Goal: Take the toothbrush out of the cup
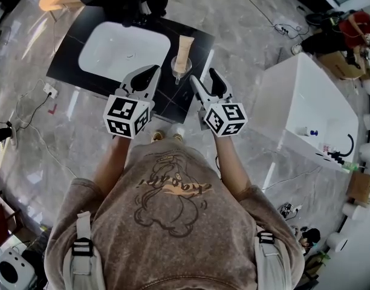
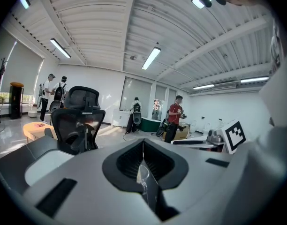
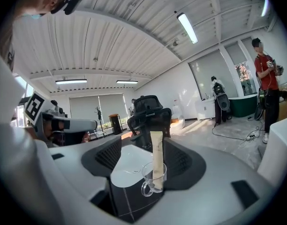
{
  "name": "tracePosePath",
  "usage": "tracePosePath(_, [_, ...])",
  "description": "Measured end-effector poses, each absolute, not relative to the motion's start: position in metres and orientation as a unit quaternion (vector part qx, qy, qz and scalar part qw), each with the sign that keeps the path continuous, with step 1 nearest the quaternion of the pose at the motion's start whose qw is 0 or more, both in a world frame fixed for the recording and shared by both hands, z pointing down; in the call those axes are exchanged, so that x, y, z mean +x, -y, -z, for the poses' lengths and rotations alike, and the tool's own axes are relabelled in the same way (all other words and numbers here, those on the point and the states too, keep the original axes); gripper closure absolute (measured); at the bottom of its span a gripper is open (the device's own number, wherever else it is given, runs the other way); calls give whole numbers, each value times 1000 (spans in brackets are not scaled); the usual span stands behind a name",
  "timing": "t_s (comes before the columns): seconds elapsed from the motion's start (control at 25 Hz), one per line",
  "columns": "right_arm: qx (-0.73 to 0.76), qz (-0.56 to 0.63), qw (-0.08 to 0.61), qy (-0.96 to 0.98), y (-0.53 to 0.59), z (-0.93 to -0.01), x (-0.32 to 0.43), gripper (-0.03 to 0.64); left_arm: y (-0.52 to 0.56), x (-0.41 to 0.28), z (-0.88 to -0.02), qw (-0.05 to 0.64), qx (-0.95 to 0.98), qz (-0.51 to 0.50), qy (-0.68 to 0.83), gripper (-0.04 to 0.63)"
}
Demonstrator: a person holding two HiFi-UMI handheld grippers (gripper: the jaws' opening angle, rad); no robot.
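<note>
One clear, round, loop-handled cup (image 3: 147,175)

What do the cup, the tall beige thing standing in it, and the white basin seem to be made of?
Cup: clear glass or hard plastic, glossy; the dark counter shows through its wall.
Toothbrush: matte beige and flat, perhaps a paper sleeve or bamboo; I cannot tell which.
Basin: smooth white, likely ceramic, with soft glare on it.
</note>
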State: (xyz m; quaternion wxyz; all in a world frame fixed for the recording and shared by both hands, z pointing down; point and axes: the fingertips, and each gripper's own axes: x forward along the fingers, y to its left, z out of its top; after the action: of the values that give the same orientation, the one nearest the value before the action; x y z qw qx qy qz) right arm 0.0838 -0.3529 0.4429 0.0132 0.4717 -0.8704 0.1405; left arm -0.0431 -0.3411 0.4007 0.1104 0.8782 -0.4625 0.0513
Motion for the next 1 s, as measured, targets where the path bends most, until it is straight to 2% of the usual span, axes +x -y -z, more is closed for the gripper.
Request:
tracePosePath(0.88, [443, -185, 102, 871, 471, -531, 38, 330, 353, -62, -411, 126, 867, -58, 479, 578])
tracePosePath(1.0, [441, -188, 120, 869, 478, -540, 35, 353, 355, -66, -413, 128, 865, -59, 481, 578])
